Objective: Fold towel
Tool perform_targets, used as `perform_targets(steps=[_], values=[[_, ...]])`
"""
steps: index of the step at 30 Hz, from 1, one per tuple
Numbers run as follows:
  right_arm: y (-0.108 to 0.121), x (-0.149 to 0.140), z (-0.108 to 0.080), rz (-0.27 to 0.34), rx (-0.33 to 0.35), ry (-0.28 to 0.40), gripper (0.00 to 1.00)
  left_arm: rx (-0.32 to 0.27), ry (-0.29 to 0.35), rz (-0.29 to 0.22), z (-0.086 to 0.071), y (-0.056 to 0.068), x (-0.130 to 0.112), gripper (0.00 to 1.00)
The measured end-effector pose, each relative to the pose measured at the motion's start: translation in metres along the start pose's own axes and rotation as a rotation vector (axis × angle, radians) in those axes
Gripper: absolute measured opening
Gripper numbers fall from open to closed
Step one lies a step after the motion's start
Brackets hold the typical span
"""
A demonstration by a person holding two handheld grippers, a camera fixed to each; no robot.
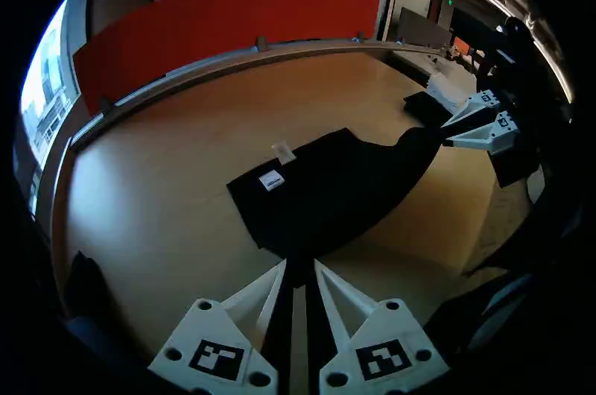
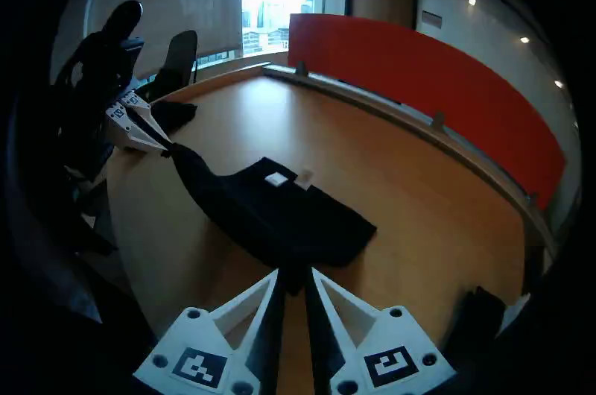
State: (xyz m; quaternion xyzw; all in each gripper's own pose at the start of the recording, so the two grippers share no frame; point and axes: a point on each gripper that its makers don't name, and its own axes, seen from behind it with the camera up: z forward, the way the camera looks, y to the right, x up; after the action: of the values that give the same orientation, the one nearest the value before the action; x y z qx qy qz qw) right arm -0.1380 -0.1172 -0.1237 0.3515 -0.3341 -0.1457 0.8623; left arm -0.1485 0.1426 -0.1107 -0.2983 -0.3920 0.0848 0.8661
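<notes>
A black towel (image 1: 328,186) lies partly on the wooden table (image 1: 171,179), with two white tags near its far edge. My left gripper (image 1: 299,270) is shut on a near corner of the towel, lifting it off the table. The right gripper (image 1: 447,134) appears at the far right, shut on the other corner, so the near edge hangs stretched between them. In the right gripper view the towel (image 2: 283,216) runs from my right gripper (image 2: 296,276), shut on its corner, across to the left gripper (image 2: 165,147) at the far left.
A red partition (image 1: 223,22) runs along the table's far rim. Another dark cloth (image 2: 173,113) lies on the table behind the left gripper. Dark office chairs (image 2: 179,56) stand by the window. A person's dark sleeve (image 1: 521,74) holds the right gripper.
</notes>
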Motion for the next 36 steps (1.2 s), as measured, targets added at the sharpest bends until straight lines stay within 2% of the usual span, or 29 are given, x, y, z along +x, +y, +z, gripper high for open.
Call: perform_targets(steps=[11, 23, 32, 36], values=[[-0.001, 0.003, -0.003, -0.008, 0.004, 0.003, 0.17, -0.001, 0.007, 0.002, -0.003, 0.003, 0.002, 0.1], [-0.003, 0.001, -0.002, -0.012, 0.007, -0.004, 0.17, 0.007, 0.007, -0.007, -0.003, 0.0, 0.004, 0.1], [0.007, 0.0, 0.008, -0.029, -0.006, -0.029, 0.17, 0.025, -0.008, 0.004, 0.01, -0.006, 0.008, 0.1], [0.017, -0.001, 0.017, -0.017, -0.013, -0.037, 0.17, 0.03, -0.013, -0.013, 0.02, -0.011, 0.013, 0.1]])
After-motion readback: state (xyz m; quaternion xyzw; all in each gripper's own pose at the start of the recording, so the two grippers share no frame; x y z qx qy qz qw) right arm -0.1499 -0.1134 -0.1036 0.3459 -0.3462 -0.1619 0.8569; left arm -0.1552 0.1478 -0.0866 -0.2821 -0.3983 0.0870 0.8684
